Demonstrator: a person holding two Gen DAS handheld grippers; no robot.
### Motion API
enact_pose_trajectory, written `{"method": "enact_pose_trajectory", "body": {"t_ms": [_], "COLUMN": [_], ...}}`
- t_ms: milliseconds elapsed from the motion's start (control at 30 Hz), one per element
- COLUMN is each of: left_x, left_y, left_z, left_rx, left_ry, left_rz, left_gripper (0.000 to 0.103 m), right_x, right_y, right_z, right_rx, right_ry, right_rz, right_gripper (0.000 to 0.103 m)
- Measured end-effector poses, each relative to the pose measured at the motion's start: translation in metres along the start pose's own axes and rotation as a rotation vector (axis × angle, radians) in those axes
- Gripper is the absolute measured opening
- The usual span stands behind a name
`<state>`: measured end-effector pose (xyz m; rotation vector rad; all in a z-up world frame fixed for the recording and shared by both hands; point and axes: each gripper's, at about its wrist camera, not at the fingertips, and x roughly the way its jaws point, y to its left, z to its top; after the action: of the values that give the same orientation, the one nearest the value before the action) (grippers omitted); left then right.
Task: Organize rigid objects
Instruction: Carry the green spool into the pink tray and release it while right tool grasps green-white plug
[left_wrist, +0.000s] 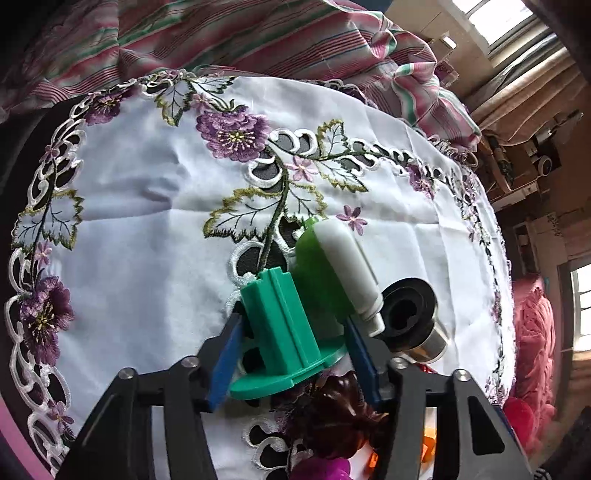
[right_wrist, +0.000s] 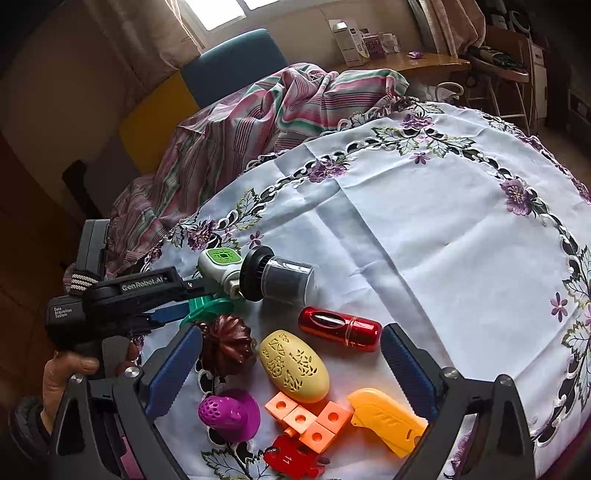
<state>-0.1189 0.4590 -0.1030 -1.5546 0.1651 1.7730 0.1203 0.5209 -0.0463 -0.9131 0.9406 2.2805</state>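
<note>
Embroidered tablecloth holds toys; left gripper pinches the teal spool, right gripper spread above the yellow egg.

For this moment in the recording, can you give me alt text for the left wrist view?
The left hand-held gripper has its blue fingers around a teal flanged plastic part on a white tablecloth embroidered with purple flowers. Just beyond lie a green-and-white plug-in device and a black cylindrical object; a striped cloth is bunched behind the table.
</note>
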Motion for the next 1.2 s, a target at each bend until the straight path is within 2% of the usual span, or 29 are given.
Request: {"method": "enact_pose_trajectory", "body": {"t_ms": [67,200,300,400,500,600,733,900,1000,1100,1133,1167,1200], "left_x": [0.007,-0.002,-0.024,-0.049,-0.076,-0.103,-0.130,-0.162,-0.183,-0.203,-0.207,-0.210,-0.212], "left_y": [0.004,0.003,0.010,0.021,0.034,0.048,0.067,0.099,0.120,0.147,0.157,0.168,0.179], "left_z": [-0.004,-0.011,-0.017,-0.030,-0.048,-0.066,-0.091,-0.118,-0.134,-0.150,-0.156,-0.161,-0.165], "left_rx": [-0.013,0.003,0.017,0.051,0.086,0.102,0.102,0.054,0.015,-0.036,-0.058,-0.084,-0.109], "left_ry": [0.016,-0.027,-0.065,-0.112,-0.157,-0.196,-0.248,-0.288,-0.319,-0.345,-0.349,-0.351,-0.348], "left_rz": [-0.008,-0.001,-0.012,0.002,0.015,0.003,0.022,0.024,0.032,0.067,0.075,0.089,0.097], "left_gripper": [0.032,0.031,0.031,0.031,0.031,0.031,0.031,0.031,0.031,0.031,0.031,0.031,0.031], "right_x": [0.000,-0.003,-0.002,-0.001,-0.002,0.001,0.038,0.110,0.148,0.172,0.177,0.180,0.181], "right_y": [0.003,0.008,0.008,0.008,0.023,0.053,0.089,0.117,0.123,0.123,0.122,0.122,0.123], "right_z": [0.000,-0.002,-0.002,-0.002,0.002,0.022,0.052,0.070,0.070,0.062,0.058,0.055,0.050], "right_rx": [-0.011,-0.052,-0.056,-0.039,-0.094,-0.208,-0.333,-0.416,-0.431,-0.465,-0.470,-0.477,-0.501], "right_ry": [0.000,-0.019,-0.012,0.019,0.033,0.042,0.126,0.268,0.349,0.391,0.409,0.424,0.418], "right_rz": [-0.002,-0.035,-0.036,0.020,0.066,0.108,0.141,0.040,-0.002,-0.084,-0.104,-0.114,-0.127], "right_gripper": [0.099,0.082,0.072,0.063,0.058,0.058,0.058,0.060,0.061,0.063,0.061,0.049,0.043]}}
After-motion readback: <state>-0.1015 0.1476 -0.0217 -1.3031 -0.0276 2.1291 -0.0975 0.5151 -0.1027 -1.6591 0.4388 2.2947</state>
